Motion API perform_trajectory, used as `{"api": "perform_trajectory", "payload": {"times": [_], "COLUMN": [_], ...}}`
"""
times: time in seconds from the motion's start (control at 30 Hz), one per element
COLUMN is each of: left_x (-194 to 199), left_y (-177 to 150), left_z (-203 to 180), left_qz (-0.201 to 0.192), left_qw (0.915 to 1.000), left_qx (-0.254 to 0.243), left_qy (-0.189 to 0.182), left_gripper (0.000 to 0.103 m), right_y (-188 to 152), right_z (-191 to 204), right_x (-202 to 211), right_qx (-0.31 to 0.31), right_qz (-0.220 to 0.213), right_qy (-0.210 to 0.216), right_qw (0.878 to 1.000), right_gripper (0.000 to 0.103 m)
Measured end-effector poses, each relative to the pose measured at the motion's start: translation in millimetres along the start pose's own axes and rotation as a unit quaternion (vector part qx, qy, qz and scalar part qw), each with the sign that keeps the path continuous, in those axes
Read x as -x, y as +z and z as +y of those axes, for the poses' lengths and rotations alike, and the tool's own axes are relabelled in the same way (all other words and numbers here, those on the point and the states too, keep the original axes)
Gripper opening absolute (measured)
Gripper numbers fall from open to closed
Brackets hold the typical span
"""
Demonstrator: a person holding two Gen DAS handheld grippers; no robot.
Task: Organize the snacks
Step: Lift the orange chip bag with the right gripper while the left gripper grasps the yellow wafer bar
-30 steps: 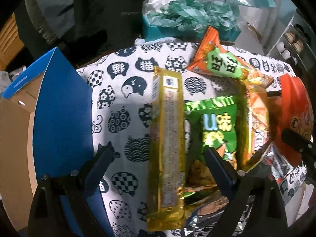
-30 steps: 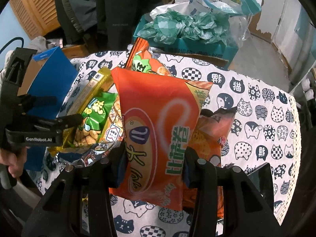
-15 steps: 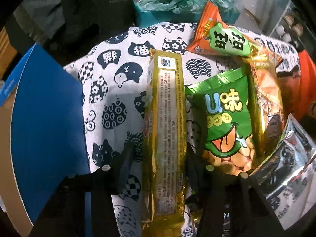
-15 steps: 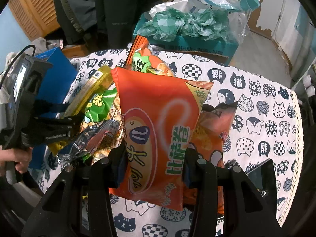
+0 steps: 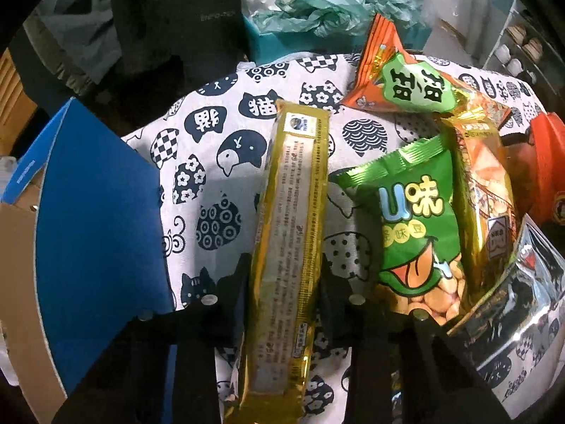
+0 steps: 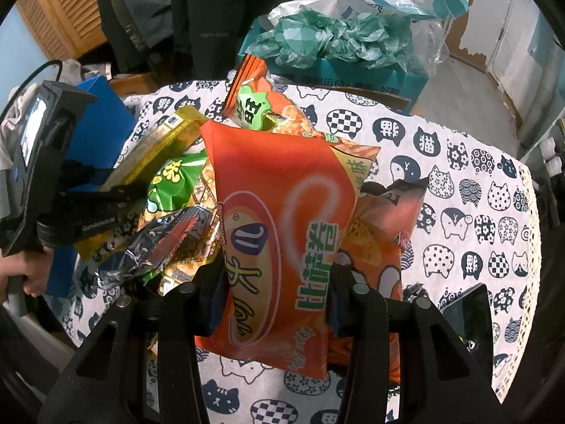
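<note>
Cat-print tablecloth carries the snack heap near its left edge, where the left gripper pinches a long gold foil biscuit pack and the right gripper clamps a big orange crisp bag, both apparently due for lifting into the blue cardboard box.

A lived-in room of a home, cluttered and informal.

A white tablecloth printed with navy cat faces covers the table, dark coats hang behind it beside a slatted wooden door, a teal cardboard box stuffed with crumpled green plastic bags stands at the far edge, and an open blue-and-brown cardboard carton sits at the left.
</note>
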State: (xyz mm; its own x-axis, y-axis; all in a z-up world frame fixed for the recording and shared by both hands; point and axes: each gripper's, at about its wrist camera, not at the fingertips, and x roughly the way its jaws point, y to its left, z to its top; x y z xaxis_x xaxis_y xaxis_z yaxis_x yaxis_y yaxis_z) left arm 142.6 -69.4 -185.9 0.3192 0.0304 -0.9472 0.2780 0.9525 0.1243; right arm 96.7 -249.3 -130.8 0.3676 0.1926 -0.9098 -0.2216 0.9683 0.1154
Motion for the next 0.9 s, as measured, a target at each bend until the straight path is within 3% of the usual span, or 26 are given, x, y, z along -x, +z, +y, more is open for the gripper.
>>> {"api": "perform_trajectory", "payload": {"times": [0.23,0.9], "left_x": [18.8,110.2], "left_y": [-14.1,-44.9], "left_z": [-5.2,8.6], "left_qz": [-0.029,-0.134], "left_qw": [0.9993,0.991], "left_qx": [-0.014,0.004], "left_qy": [0.018,-0.003], "left_gripper": [0.032,0.031], "right_y": [-0.6,7.1], "right_z": [0.5,27.4], "right_x": [5.6,49.5], "right_qx": [0.001,0.008], "right_qz": [-0.005,-0.045], "right_qy": [-0.005,-0.007], "right_qw": [1.0,0.999], "right_gripper": [0.044,0.044]}}
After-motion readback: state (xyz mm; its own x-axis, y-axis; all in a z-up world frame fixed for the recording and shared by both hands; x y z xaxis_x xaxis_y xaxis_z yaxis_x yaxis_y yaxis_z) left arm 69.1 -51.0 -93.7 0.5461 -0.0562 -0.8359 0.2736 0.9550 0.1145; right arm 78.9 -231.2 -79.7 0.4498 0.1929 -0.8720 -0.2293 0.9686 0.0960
